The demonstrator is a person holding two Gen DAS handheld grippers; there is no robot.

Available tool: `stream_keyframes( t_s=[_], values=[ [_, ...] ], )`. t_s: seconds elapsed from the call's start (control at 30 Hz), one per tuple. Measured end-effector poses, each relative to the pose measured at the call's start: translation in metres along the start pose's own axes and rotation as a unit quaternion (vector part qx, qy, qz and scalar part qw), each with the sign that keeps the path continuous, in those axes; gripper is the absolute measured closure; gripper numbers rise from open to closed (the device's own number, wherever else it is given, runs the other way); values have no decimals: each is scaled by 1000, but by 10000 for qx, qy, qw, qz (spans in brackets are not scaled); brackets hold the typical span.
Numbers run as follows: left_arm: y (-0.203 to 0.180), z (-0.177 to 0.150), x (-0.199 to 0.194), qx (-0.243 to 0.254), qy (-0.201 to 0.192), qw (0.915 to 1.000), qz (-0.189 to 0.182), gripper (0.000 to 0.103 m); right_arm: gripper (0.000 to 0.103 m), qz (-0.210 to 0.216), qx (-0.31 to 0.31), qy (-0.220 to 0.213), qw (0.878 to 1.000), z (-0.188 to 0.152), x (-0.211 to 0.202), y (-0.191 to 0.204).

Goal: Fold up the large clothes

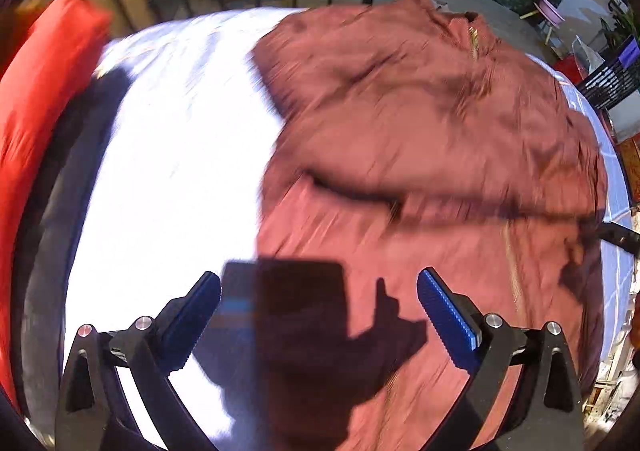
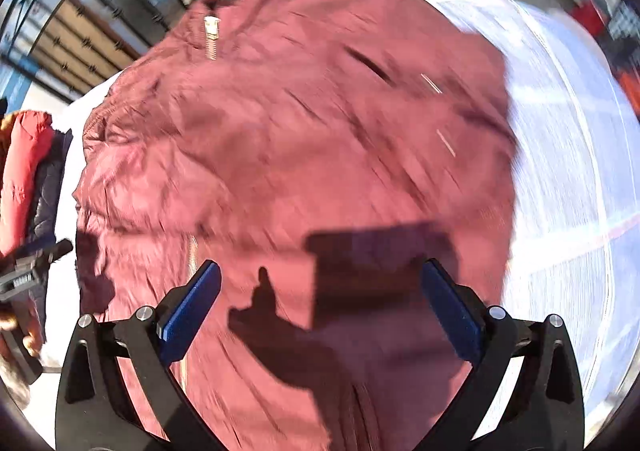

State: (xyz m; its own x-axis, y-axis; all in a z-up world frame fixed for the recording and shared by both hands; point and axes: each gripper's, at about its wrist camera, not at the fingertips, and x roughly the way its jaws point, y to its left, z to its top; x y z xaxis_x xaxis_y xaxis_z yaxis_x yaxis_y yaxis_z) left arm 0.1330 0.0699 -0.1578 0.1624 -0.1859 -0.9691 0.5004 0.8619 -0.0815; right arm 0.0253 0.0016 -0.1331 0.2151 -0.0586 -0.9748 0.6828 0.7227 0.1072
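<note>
While both views are smeared by motion blur, I can confirm the main item: a dusty-red padded jacket with a gold-coloured zip lies spread on a white sheet-covered surface; whether that is a bed or a counter I cannot tell. In the left wrist view the jacket fills the field from 12 to 5 o'clock, collar and zip toward 1 o'clock. My left hand-held gripper hangs above the jacket's near edge with its blue-padded fingers spread wide and nothing between them. A bright red cushion-like item sits at 9 o'clock, off the sheet.

In the right wrist view the jacket occupies the centre, zip at 11 o'clock, white surface showing from 1 to 4 o'clock. My right hand-held gripper is likewise wide and empty above the fabric. At 9 o'clock I note red and dark navy padded garments beside the sheet.
</note>
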Motion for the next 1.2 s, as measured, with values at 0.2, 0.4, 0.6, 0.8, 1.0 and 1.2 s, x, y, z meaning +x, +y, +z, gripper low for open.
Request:
stream_keyframes(
  t_s=[0.2,0.4,0.6,0.8,1.0,1.2],
  values=[
    [50,-68,-24,-565,219,9974,-379,9,5,230,961,385,9944,-60,-5,-72],
    [60,-109,-29,-849,509,9915,-845,11,5,583,1738,718,9804,-109,-4,-117],
    [51,-143,-19,-787,749,9876,-1136,13,5,824,1870,1013,9736,-148,-7,-136],
    [37,-173,-8,-549,1071,9814,-1497,19,11,1128,1736,1352,9690,-182,-3,-132],
    [15,-198,1,-235,1381,9764,-1647,23,23,1304,1547,1641,9655,-208,-1,-125],
    [-5,-199,4,-168,1408,9749,-1718,35,39,1299,1345,1808,9656,-222,3,-118]
  ],
)
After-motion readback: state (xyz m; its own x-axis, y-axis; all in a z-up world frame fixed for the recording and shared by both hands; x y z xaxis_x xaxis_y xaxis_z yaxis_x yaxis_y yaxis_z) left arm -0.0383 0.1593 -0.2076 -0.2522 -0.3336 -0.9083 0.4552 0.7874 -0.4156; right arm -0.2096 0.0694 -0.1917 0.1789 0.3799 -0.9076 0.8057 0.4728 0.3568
